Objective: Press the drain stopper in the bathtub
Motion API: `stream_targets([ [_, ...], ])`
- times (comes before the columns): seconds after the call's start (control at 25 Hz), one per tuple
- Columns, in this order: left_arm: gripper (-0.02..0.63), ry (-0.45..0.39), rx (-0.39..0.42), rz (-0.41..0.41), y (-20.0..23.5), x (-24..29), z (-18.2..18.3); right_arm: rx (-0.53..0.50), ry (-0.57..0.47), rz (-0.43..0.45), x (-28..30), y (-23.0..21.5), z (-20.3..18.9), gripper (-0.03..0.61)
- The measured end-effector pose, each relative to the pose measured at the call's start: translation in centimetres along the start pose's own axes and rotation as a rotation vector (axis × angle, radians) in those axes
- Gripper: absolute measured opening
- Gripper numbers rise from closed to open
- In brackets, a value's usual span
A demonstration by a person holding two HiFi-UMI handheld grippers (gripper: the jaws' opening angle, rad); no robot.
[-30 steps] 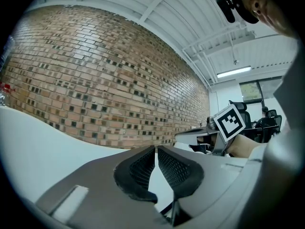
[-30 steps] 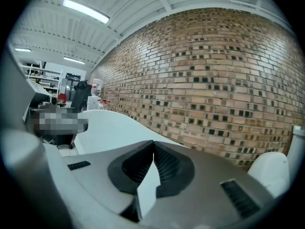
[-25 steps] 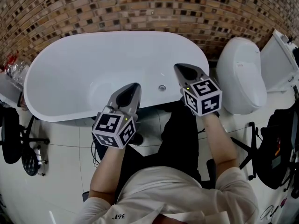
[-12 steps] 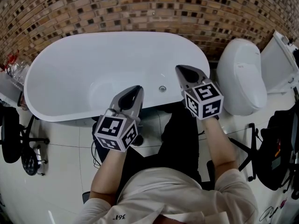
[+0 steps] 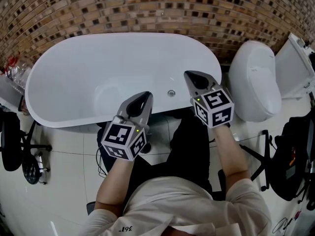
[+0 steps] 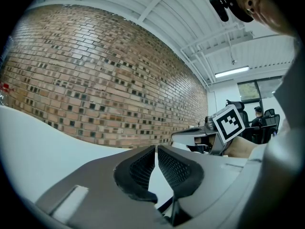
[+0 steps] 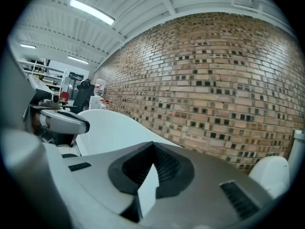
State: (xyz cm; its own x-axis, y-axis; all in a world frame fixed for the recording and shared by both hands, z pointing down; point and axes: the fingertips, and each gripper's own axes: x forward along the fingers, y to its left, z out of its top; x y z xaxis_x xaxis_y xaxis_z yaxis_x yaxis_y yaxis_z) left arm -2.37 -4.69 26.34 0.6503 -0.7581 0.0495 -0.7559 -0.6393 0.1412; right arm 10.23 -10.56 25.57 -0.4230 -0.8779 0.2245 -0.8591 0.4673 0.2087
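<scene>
The white oval bathtub (image 5: 64,73) lies below me against the brick wall. Its small round metal drain stopper (image 5: 171,93) sits on the tub's inner wall near the front rim. My left gripper (image 5: 146,95) hovers over the front rim just left of the stopper, jaws together and holding nothing. My right gripper (image 5: 188,73) hangs over the rim just right of the stopper, also shut and empty. In the left gripper view the left gripper (image 6: 156,149) points at the brick wall, and the stopper is not visible. The right gripper view shows the right gripper (image 7: 152,144) above the tub (image 7: 112,128).
A white toilet (image 5: 253,77) with its raised lid (image 5: 294,63) stands right of the tub. A brick wall (image 5: 147,9) runs behind. Black chairs (image 5: 12,141) stand at the left and a black bag (image 5: 295,156) at the right on white floor tiles.
My left gripper has shifted slightly right and nearer to me. The right gripper has hardly moved. Both stay shut.
</scene>
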Motion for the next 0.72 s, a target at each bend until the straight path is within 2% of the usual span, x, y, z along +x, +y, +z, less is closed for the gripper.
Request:
stream_targets([
  [0.72,0.015,0.020,-0.004,-0.014,-0.19,0.65,-0.84,-0.006,0.018,0.016,0.52,0.07,-0.79,0.015],
])
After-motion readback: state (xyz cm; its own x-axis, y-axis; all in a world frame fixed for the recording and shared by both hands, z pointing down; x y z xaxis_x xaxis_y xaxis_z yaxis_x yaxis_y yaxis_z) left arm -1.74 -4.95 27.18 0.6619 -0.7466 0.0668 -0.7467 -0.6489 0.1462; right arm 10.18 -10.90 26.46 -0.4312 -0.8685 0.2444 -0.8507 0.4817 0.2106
